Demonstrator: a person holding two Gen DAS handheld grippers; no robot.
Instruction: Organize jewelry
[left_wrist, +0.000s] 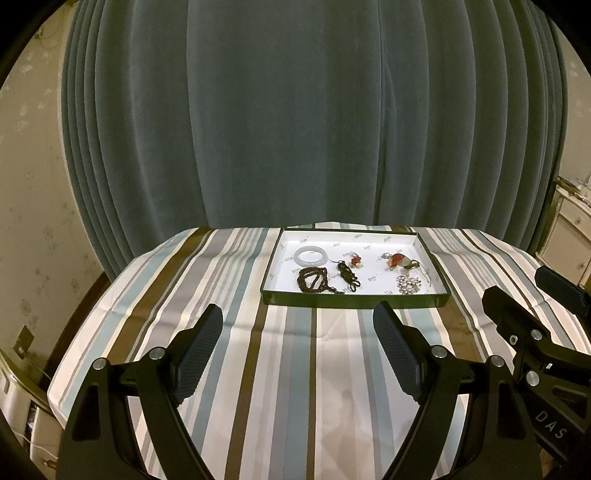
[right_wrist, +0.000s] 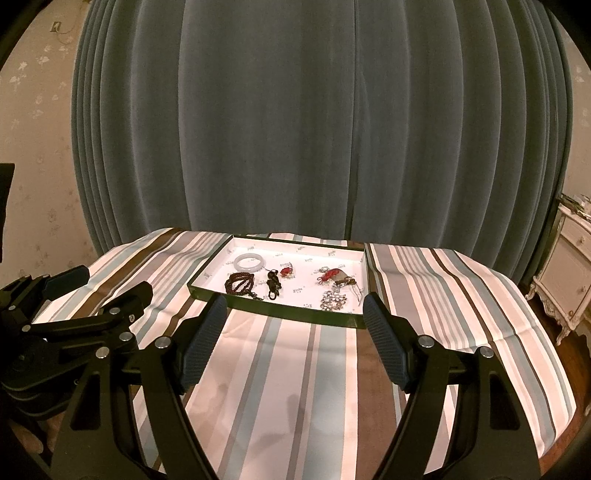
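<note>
- Left gripper (left_wrist: 297, 317) hangs above the striped tablecloth (left_wrist: 280, 369), jaws spread wide, nothing between them.
- Right gripper (right_wrist: 294, 308) likewise released and empty, just short of the tray.
- Green-walled tray (left_wrist: 354, 298) holds everything: white bangle (left_wrist: 312, 256), dark bead string (left_wrist: 312, 280), red charm (left_wrist: 355, 261), rhinestone cluster (left_wrist: 409, 285).

Our left tool (left_wrist: 297, 325) is matte black, with two broad fingers whose inner pads (left_wrist: 197, 354) are dark blue rubber in a fine ribbed grid, and round silver screws (left_wrist: 156, 353) at the joints of its angular arms. Our right tool (right_wrist: 295, 317) has the same build, and from the left camera its black body shows white letters "DAS" (left_wrist: 550, 424).
</note>
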